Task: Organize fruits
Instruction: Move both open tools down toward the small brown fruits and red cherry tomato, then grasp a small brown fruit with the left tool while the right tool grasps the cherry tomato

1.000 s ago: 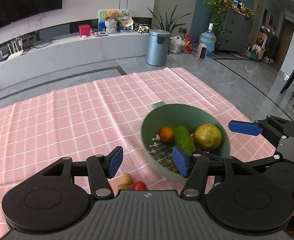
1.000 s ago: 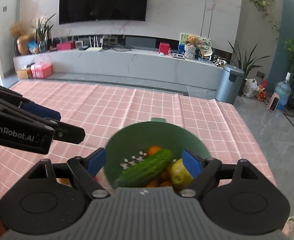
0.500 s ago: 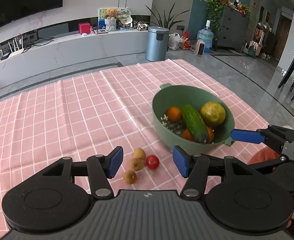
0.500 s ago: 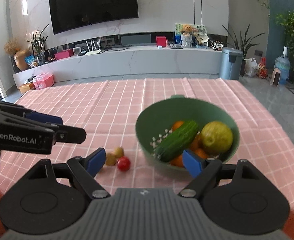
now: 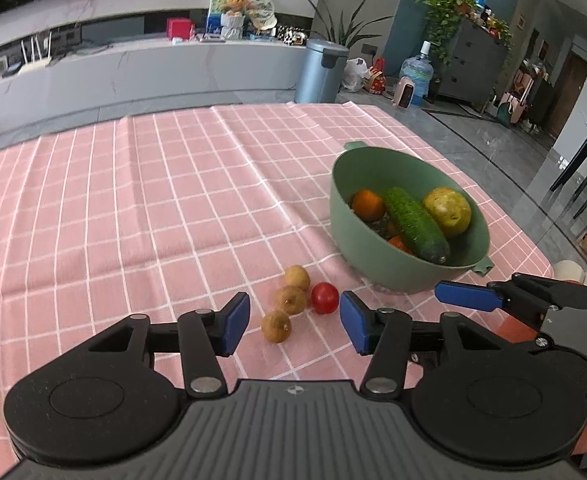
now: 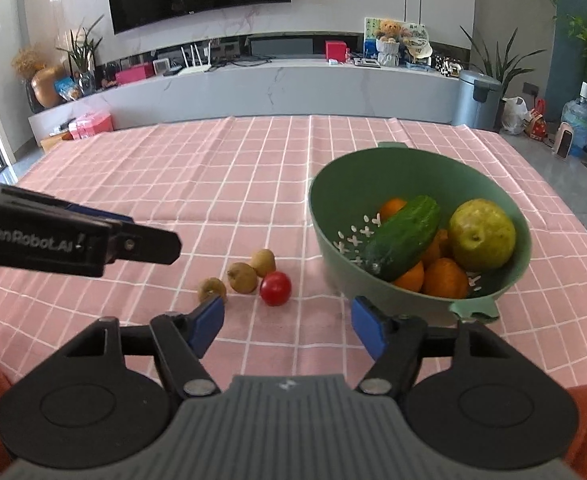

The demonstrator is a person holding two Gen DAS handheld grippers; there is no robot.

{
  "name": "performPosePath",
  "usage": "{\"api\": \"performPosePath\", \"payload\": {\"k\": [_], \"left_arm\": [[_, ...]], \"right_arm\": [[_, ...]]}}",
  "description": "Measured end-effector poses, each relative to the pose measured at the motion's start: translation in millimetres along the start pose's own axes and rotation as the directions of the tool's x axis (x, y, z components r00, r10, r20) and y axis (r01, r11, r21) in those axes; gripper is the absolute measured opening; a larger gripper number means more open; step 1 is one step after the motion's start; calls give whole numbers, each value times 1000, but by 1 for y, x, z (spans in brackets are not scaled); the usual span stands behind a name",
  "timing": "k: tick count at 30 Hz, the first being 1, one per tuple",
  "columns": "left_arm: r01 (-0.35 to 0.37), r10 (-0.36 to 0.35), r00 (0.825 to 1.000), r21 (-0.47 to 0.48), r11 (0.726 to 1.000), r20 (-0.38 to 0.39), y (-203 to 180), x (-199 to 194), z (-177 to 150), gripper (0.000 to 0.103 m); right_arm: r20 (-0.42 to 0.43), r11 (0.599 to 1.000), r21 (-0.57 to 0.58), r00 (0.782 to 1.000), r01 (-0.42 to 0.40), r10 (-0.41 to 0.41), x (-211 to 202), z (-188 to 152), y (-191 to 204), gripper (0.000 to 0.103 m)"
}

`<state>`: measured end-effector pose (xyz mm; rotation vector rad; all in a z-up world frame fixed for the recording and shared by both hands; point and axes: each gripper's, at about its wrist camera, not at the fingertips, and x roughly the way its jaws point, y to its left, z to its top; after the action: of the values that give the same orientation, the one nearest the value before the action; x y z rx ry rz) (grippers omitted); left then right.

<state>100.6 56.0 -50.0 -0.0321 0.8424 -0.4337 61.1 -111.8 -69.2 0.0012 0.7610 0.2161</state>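
Observation:
A green colander bowl (image 5: 345,208) (image 6: 325,216) stands on the pink checked tablecloth and holds a cucumber (image 5: 415,224) (image 6: 403,236), a yellow-green pear (image 5: 447,211) (image 6: 481,234) and oranges (image 5: 368,205) (image 6: 443,278). Left of the bowl lie a red tomato (image 5: 324,297) (image 6: 275,288) and three small brown fruits (image 5: 291,299) (image 6: 242,277). My left gripper (image 5: 294,324) is open and empty, just in front of these small fruits. My right gripper (image 6: 287,326) is open and empty, near the tomato and the bowl's front rim.
The tablecloth (image 5: 133,208) (image 6: 213,168) covers the table to its far and right edges. Beyond lie a grey floor, a metal bin (image 5: 321,70) (image 6: 477,98) and a long white counter. The other gripper shows at the side in each view.
Both grippers have pulled back from the bowl, toward me. The bowl now stands farther off and the tomato and small brown fruits have come into full view.

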Motion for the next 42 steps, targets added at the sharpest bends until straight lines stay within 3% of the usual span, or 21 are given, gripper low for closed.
{"api": "performPosePath", "payload": {"k": [10, 15, 24, 35, 42], "left_arm": [[37, -40, 998, -49, 998, -55, 15, 24, -11, 44], [28, -33, 996, -55, 998, -81, 18, 39, -13, 42], [13, -25, 994, -110, 994, -103, 25, 59, -15, 39], [45, -58, 993, -120, 992, -103, 25, 60, -18, 24], [-12, 3, 997, -122, 993, -78, 27, 53, -19, 24]], "right_arm": [[-65, 1000, 15, 998, 7, -6, 38, -3, 1, 44], [-87, 999, 41, 996, -9, 12, 51, -2, 0, 38], [-83, 998, 52, 996, -18, 22, 66, 0, 0, 37], [-59, 989, 136, 996, -63, 72, 71, 2, -9, 37], [-49, 985, 145, 994, -92, 100, 77, 4, -8, 36]]}}
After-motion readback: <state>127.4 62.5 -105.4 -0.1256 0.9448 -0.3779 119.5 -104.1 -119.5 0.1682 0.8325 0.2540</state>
